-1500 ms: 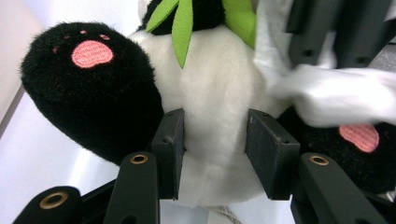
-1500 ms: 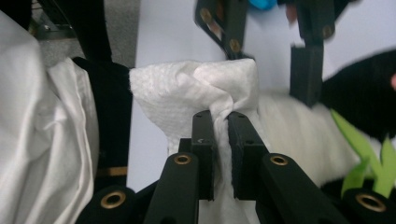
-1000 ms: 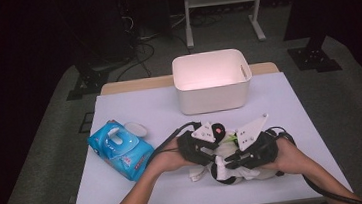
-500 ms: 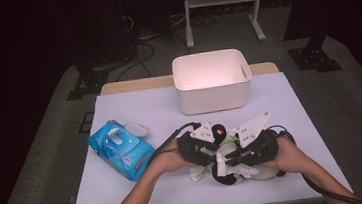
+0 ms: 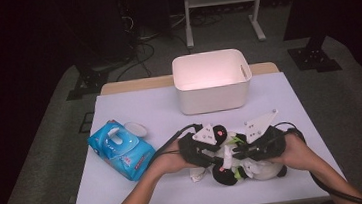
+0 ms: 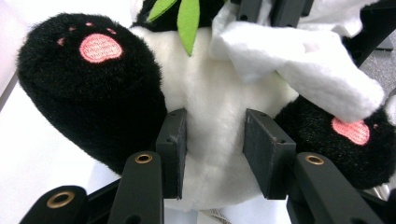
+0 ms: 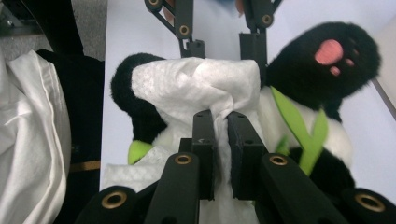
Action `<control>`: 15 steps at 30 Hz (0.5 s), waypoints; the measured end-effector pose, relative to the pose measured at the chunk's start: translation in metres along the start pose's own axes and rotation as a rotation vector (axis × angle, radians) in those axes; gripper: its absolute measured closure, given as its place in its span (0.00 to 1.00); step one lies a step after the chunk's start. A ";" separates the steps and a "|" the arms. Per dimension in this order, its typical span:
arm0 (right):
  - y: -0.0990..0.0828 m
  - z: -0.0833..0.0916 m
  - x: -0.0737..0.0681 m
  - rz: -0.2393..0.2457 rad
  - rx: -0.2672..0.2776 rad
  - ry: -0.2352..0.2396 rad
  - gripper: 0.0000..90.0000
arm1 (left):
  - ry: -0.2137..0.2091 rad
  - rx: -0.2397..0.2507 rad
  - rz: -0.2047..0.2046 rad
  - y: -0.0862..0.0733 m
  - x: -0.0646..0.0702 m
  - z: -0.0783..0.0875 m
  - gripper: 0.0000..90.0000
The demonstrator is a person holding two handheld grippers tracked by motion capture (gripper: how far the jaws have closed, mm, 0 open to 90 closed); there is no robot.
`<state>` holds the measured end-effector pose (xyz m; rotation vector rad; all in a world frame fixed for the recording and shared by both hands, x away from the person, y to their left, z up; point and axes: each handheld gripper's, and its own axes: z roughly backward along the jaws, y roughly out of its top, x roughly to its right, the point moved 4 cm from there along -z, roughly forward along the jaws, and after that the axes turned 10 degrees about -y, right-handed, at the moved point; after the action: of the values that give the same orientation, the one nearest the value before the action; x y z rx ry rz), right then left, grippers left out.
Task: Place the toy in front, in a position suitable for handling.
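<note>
A black-and-white plush panda [image 5: 256, 171] with green leaves lies near the table's front edge. In the high view my left gripper [image 5: 220, 153] and right gripper [image 5: 237, 153] meet over it. The left gripper view has my left gripper [image 6: 212, 135] shut on the panda's white belly [image 6: 212, 93], between two black paws with pink pads. My right gripper [image 7: 220, 121] is shut on a white wipe [image 7: 196, 88] draped over the panda [image 7: 322, 70]. The left gripper's jaws [image 7: 222, 46] show beyond it, at the wipe's far edge.
A white bin [image 5: 212, 81] stands at the back middle of the pale table [image 5: 134, 106]. A blue pack of wipes [image 5: 120, 149] lies at the left with its white lid [image 5: 135, 129] open. White cloth [image 7: 32, 140] hangs at the left of the right gripper view.
</note>
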<state>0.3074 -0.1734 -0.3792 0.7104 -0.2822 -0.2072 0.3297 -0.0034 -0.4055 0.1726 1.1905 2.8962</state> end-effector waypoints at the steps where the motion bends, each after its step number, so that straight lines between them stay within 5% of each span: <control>1: 0.000 0.000 0.000 0.000 0.000 0.000 0.91 | 0.003 -0.006 -0.002 0.000 0.000 0.000 0.66; 8: 0.017 -0.017 0.002 0.025 -0.008 -0.008 0.91 | 0.010 -0.021 -0.014 0.000 0.003 0.000 0.66; 15: 0.011 -0.007 0.010 0.028 -0.041 -0.048 0.91 | 0.020 -0.029 -0.025 0.000 0.004 -0.001 0.66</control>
<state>0.3197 -0.1639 -0.3747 0.6612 -0.3332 -0.2030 0.3258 -0.0035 -0.4058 0.1276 1.1437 2.8993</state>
